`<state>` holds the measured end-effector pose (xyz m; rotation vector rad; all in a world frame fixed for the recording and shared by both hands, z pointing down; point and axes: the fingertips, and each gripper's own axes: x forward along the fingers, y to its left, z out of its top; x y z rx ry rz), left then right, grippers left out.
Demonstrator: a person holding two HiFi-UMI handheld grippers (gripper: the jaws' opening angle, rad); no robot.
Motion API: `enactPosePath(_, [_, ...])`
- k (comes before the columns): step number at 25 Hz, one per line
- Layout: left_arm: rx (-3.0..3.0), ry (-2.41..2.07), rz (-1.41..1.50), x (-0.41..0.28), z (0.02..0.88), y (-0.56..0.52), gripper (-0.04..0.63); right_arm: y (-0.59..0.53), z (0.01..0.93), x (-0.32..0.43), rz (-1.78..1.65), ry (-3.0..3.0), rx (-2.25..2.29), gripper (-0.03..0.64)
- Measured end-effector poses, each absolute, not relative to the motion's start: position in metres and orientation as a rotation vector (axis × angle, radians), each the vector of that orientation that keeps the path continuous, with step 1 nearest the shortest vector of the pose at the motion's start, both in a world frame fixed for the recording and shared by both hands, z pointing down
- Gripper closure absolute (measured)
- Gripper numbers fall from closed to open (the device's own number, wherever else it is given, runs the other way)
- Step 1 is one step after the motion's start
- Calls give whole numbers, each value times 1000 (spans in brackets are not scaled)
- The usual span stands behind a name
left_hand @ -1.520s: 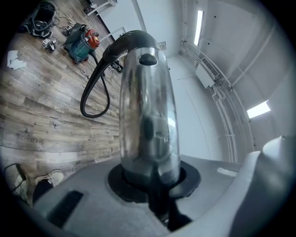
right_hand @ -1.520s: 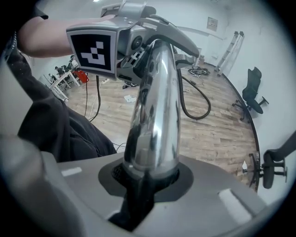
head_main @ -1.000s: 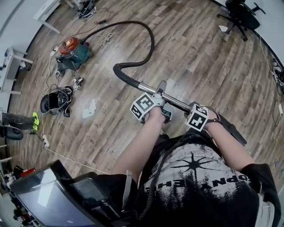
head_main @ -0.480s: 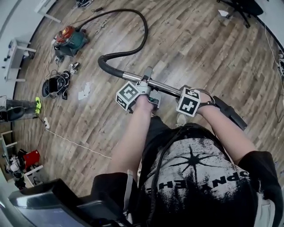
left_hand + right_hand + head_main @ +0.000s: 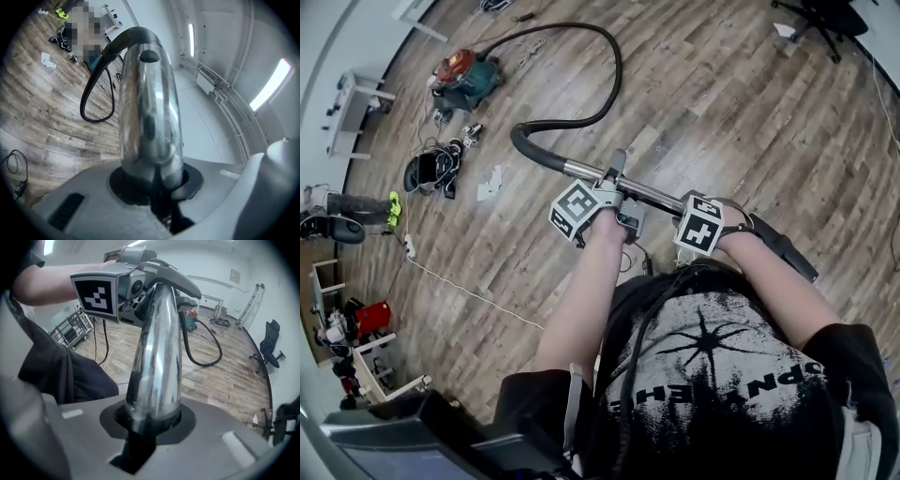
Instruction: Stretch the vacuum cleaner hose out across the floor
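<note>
The vacuum cleaner [image 5: 464, 80] stands on the wood floor at the far left. Its black hose [image 5: 609, 66] arcs out and curls back to the curved handle [image 5: 534, 150] of the chrome wand [image 5: 652, 194]. My left gripper [image 5: 614, 192] is shut on the wand near the handle end. My right gripper [image 5: 712, 217] is shut on it further along, close to the black lower section [image 5: 787, 255]. The left gripper view has the chrome wand [image 5: 147, 117] clamped in the gripper [image 5: 154, 183] and the hose [image 5: 93, 93] looping on the floor. In the right gripper view the gripper [image 5: 150, 420] clamps the wand [image 5: 157, 362].
A tangle of black gear and cables [image 5: 431, 173] and white paper scraps [image 5: 492, 178] lie near the vacuum. A white cord [image 5: 459, 286] crosses the floor at left. An office chair [image 5: 811, 14] stands far right; a white desk [image 5: 352, 112] lines the left wall.
Both grippers keep their hold on the wand. The wand and handle have shifted a little to the left and nearer to the person; the hose loop stays curved.
</note>
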<state>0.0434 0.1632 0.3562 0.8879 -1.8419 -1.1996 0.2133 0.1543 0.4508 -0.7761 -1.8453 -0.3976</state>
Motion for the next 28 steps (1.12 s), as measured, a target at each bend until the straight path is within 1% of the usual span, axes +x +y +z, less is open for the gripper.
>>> enactPosePath(13, [890, -1810, -1273, 104, 356, 231, 537, 214, 447, 276, -453, -1801, -728, 531])
enactPosePath(21, [929, -1729, -1324, 174, 364, 280, 537, 263, 449, 348, -461, -1774, -655, 535])
enactPosePath(28, [907, -1664, -1335, 240, 386, 284, 537, 270, 460, 419, -432, -1719, -629, 535])
